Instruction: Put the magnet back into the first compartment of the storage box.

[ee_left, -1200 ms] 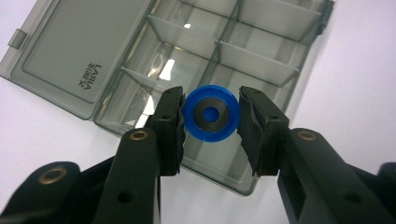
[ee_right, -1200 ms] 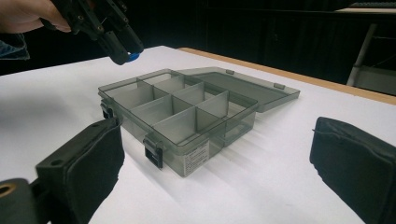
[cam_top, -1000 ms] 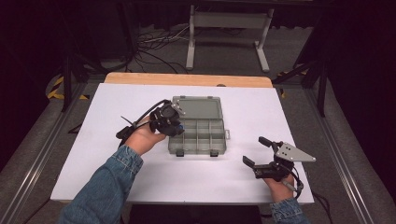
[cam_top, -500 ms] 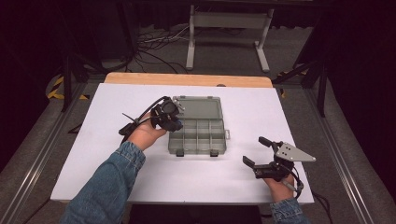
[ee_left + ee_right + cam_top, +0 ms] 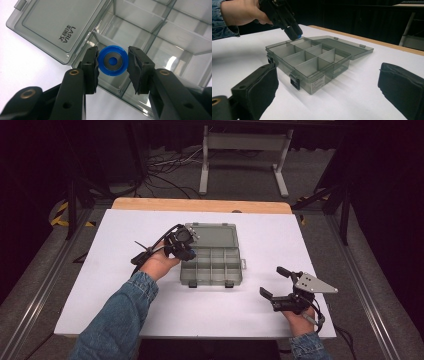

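A blue ring [image 5: 112,60] is clamped between the pads of the left gripper [image 5: 112,65] above a corner compartment of the open grey organizer box [image 5: 212,270], beside its lid [image 5: 57,27]. The compartments are seen empty. The right gripper [image 5: 278,281] is held wide open, nothing between its jaws, on the white table [image 5: 125,220].

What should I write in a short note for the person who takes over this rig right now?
Left gripper: shut on the blue ring, held over a corner compartment next to the lid hinge of the open organizer box.
Right gripper: open, empty, resting on the white table right of the box.
Done: box lid open, ring picked up.
Left: lower the ring into the compartment, release it.
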The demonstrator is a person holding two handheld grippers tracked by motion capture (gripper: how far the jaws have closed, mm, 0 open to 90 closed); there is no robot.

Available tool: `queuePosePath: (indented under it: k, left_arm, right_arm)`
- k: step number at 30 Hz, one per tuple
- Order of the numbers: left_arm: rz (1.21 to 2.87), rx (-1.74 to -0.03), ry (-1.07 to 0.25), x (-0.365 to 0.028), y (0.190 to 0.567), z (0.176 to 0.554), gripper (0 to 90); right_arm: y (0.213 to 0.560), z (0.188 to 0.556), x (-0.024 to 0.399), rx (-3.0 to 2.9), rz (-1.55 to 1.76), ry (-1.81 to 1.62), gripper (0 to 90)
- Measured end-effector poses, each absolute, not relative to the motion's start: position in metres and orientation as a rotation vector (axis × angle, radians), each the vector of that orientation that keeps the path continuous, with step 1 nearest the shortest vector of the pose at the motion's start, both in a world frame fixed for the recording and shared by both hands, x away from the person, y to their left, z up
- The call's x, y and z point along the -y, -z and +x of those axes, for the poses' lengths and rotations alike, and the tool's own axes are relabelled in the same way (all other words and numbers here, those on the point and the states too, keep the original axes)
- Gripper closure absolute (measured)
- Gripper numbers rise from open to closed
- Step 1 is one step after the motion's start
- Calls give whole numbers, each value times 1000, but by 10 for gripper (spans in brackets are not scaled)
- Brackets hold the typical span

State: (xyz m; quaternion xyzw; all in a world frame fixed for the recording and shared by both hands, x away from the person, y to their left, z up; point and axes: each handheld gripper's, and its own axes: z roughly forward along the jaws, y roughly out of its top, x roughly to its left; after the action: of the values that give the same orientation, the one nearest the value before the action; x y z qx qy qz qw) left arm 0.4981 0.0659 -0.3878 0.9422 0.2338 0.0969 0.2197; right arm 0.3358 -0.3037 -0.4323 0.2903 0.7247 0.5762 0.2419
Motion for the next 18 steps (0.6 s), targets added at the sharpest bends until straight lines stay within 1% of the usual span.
queuePosePath:
  k: [18]
  left_arm:
    - [2640,-652,-273,-62,399,506,618]
  right_arm:
    - [433,336,304,-1988,791,-1577,36]
